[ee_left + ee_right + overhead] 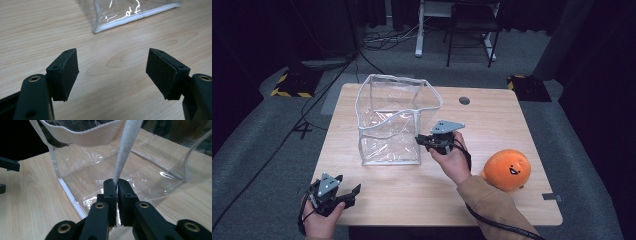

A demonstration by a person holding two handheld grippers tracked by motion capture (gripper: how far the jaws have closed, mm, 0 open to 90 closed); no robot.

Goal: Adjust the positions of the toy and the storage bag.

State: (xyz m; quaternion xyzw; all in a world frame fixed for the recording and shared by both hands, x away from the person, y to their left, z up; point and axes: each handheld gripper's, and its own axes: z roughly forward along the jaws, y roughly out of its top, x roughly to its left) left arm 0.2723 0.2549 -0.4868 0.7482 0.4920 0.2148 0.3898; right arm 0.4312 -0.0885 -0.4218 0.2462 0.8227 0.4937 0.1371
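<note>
Clear bag (392,120) bears no readable writing; right tool (421,139) pinches its white edging.

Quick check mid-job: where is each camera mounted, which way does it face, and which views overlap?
High view: above the person's side, facing forward and down on the table; both hands, left gripper and right gripper show.
Left gripper view: rides the left gripper, along its open jaws toward the bag.
Right gripper view: rides the right gripper, jaws shut on the bag's white edge.
All three share bag and table.
</note>
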